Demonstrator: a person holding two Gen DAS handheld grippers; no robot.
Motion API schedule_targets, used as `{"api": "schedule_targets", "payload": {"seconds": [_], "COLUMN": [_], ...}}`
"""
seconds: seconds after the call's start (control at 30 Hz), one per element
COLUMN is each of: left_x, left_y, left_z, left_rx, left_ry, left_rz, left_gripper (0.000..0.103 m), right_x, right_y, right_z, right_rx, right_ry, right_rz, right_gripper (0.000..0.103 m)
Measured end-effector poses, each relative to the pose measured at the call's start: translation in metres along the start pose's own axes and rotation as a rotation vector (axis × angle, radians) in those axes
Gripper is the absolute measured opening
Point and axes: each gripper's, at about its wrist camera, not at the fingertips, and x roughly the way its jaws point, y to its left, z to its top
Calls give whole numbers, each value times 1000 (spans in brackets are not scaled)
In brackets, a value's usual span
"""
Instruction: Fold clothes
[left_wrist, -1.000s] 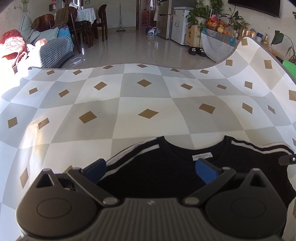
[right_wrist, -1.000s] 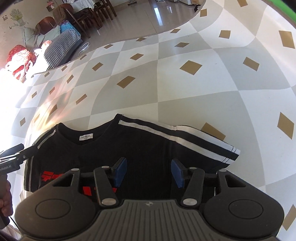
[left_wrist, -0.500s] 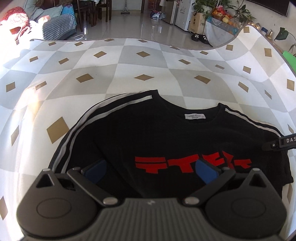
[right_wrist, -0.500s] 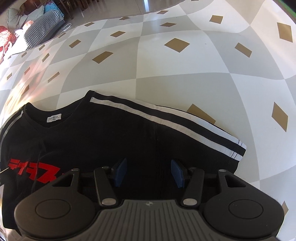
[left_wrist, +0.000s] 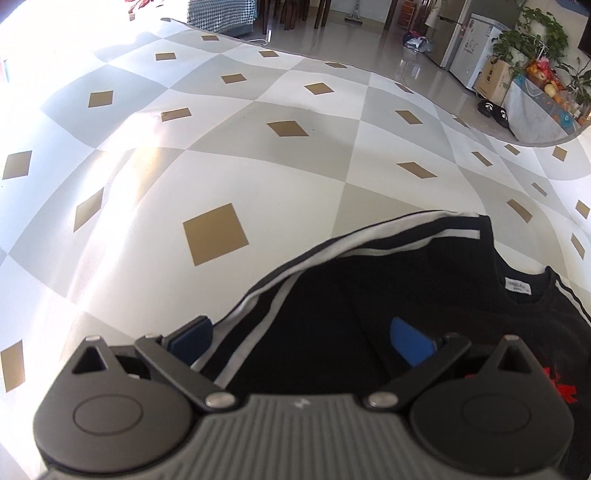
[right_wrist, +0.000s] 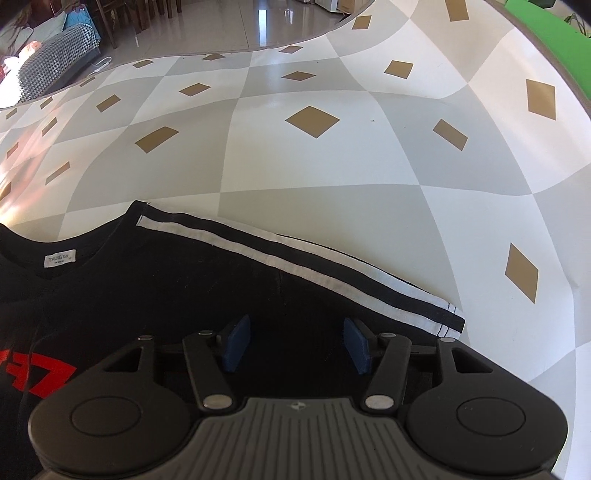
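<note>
A black T-shirt (left_wrist: 369, 295) with white sleeve stripes, a red print and a white neck label lies flat, front up, on the checked table cover (left_wrist: 258, 166). My left gripper (left_wrist: 301, 343) stands open just above its left sleeve; the striped sleeve edge runs past the left pad and neither pad presses on cloth. In the right wrist view the T-shirt (right_wrist: 166, 288) fills the lower left. My right gripper (right_wrist: 295, 343) hovers over the right sleeve near its striped hem (right_wrist: 424, 314). Its jaws are opening, with only flat black cloth below them and nothing pinched.
The grey and white cover with tan diamonds stretches far beyond the shirt. Past the table's far edge are a shiny floor (left_wrist: 351, 40), a houndstooth sofa (right_wrist: 48, 62), a fridge and plants (left_wrist: 517, 40). A green surface (right_wrist: 546, 40) borders the table at the right.
My left gripper has swung left, rolled and sunk from over the chest to the left sleeve. My right gripper has sunk a little closer to the right sleeve, its jaws slightly wider.
</note>
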Motion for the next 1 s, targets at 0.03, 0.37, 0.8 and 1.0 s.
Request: {"api": "schedule_targets", "payload": {"seconds": [0.03, 0.37, 0.8, 1.0], "left_x": [3, -5, -50, -65], "left_y": [2, -1, -18, -9], "left_z": [2, 16, -2, -4], "left_rx": [1, 28, 159, 179], "left_ry": [-5, -37, -36, 16], "left_rz": [23, 21, -44, -44], "left_gripper": [103, 103, 103, 103], "right_x": [0, -15, -87, -103], "right_y": [0, 15, 106, 148], "right_z": [1, 6, -32, -66], "right_rx": [-3, -61, -289, -407], "right_ry": [-3, -36, -167, -179], "right_rz": [-6, 1, 377, 517], "right_gripper": [55, 55, 55, 55]}}
